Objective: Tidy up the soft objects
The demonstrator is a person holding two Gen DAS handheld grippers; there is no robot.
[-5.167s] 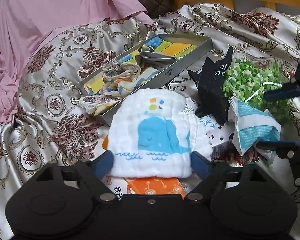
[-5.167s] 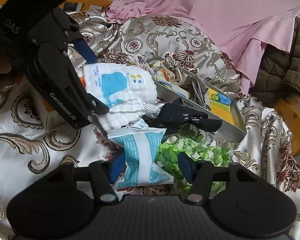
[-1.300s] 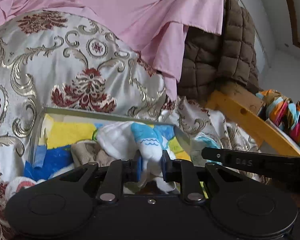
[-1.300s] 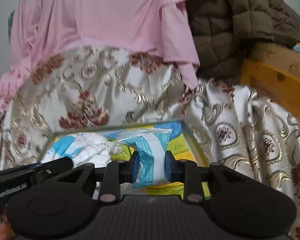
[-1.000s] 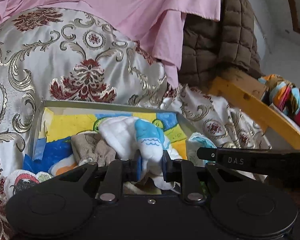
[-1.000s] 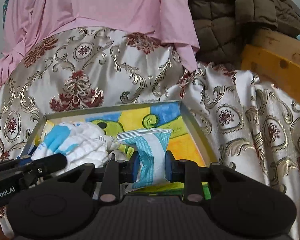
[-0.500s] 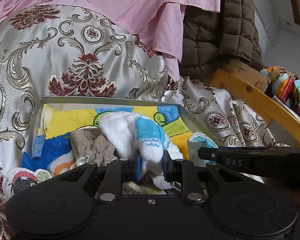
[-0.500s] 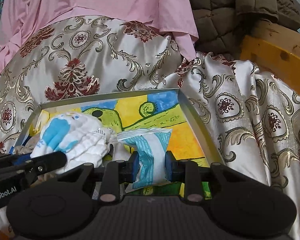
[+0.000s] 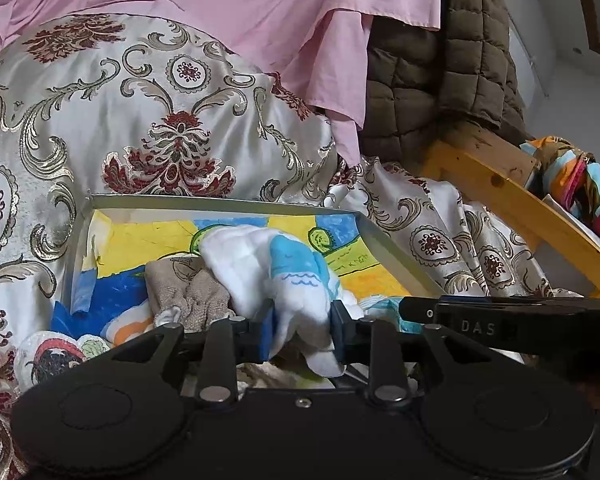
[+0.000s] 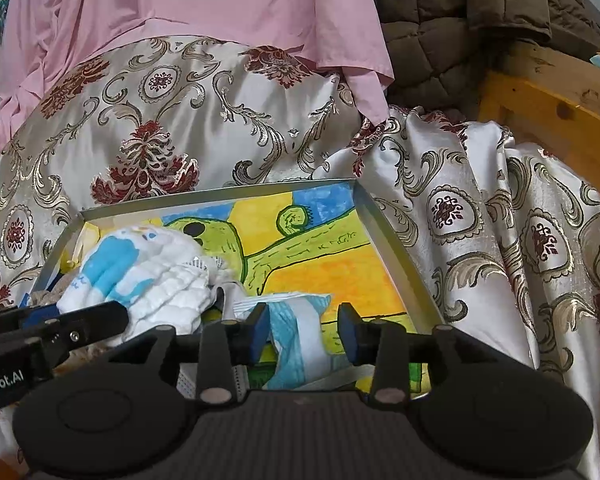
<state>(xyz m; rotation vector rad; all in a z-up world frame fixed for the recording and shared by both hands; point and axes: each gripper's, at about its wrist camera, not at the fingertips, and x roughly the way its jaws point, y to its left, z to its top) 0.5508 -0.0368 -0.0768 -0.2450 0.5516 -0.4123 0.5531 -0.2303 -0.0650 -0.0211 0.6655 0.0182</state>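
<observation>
A white padded cloth with a blue whale (image 9: pixel 260 264) lies in the metal tray (image 9: pixel 220 202), on top of a beige cloth (image 9: pixel 188 292). My left gripper (image 9: pixel 303 328) has its jaws opening, and its pads still touch the cloth's near end. In the right wrist view a blue-and-white soft packet (image 10: pixel 296 332) rests on the tray's painted floor between the pads of my right gripper (image 10: pixel 302 332). Those jaws are opening too, with a gap showing at the right pad. The whale cloth (image 10: pixel 152 276) sits to the packet's left inside the tray (image 10: pixel 220 194).
The tray rests on a floral satin bedspread (image 10: pixel 260 120). A pink sheet (image 10: pixel 200 0) and a brown quilted jacket (image 10: pixel 480 8) lie behind it. A yellow wooden bed frame (image 9: pixel 512 196) runs along the right, with colourful fabric (image 9: pixel 580 184) beyond it.
Both grippers carried their items from the pile to the tray. In the last half second both pairs of jaws widened, and the packet came free of the right pad.
</observation>
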